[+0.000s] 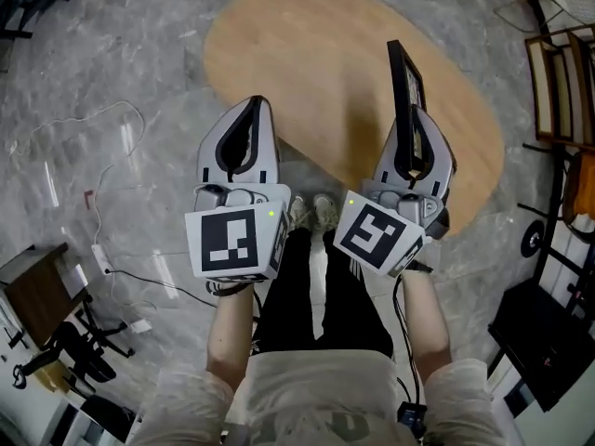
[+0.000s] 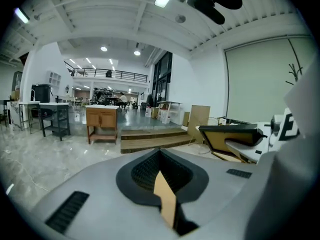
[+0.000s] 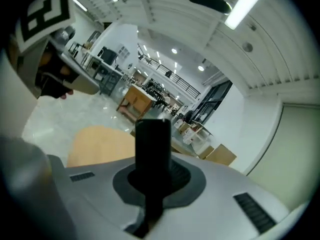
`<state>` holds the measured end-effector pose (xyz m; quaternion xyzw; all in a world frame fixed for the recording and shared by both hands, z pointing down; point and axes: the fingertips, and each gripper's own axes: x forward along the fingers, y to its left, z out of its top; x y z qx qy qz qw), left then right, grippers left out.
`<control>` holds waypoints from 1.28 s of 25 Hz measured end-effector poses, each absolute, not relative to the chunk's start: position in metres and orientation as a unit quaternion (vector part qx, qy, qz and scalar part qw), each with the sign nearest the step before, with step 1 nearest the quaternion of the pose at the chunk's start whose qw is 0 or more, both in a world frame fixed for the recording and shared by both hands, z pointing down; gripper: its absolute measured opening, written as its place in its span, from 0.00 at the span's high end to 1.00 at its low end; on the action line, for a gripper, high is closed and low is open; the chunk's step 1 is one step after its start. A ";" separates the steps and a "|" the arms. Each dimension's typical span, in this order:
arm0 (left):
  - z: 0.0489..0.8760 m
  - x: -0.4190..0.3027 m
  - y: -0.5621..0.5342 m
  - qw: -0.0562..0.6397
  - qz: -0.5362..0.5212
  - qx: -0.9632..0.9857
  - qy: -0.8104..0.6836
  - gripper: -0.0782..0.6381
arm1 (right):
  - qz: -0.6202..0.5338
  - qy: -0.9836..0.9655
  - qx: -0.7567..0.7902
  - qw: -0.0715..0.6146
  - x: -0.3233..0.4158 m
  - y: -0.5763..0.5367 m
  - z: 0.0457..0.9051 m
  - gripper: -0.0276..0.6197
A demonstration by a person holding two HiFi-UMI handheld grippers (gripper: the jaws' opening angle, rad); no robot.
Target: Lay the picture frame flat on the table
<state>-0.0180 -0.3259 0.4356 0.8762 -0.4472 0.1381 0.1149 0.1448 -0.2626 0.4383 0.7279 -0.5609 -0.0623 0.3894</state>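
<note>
The black picture frame (image 1: 403,77) stands on edge over the oval wooden table (image 1: 307,54), with my right gripper (image 1: 414,119) shut on its lower part. In the right gripper view the frame (image 3: 152,146) rises as a dark bar out of the jaws of the right gripper (image 3: 151,181), with the table (image 3: 100,141) beyond it. My left gripper (image 1: 257,105) hovers over the table's near edge, shut and holding nothing. In the left gripper view, the left gripper (image 2: 162,166) shows only a thin sliver of table (image 2: 167,201) through its jaws. At the right of that view is the frame (image 2: 232,133).
The person's shoes (image 1: 311,212) stand at the table's near edge on a grey marble floor. A white cable (image 1: 102,128) trails on the floor at left. A small table and chair (image 1: 42,300) sit at lower left; wooden racks (image 1: 558,82) and dark furniture (image 1: 548,342) line the right.
</note>
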 end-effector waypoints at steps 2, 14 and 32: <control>0.462 -0.011 -0.325 0.119 0.146 0.882 -0.432 0.88 | -0.072 -0.551 0.722 0.413 0.144 -0.263 0.469 0.93; 0.588 0.016 -0.299 0.129 0.197 0.900 -0.367 0.88 | -0.122 -0.472 0.689 0.536 0.155 -0.257 0.614 0.93; 0.635 0.014 -0.268 0.139 0.244 0.892 -0.355 0.88 | -0.115 -0.470 0.563 0.670 0.152 -0.263 0.750 0.93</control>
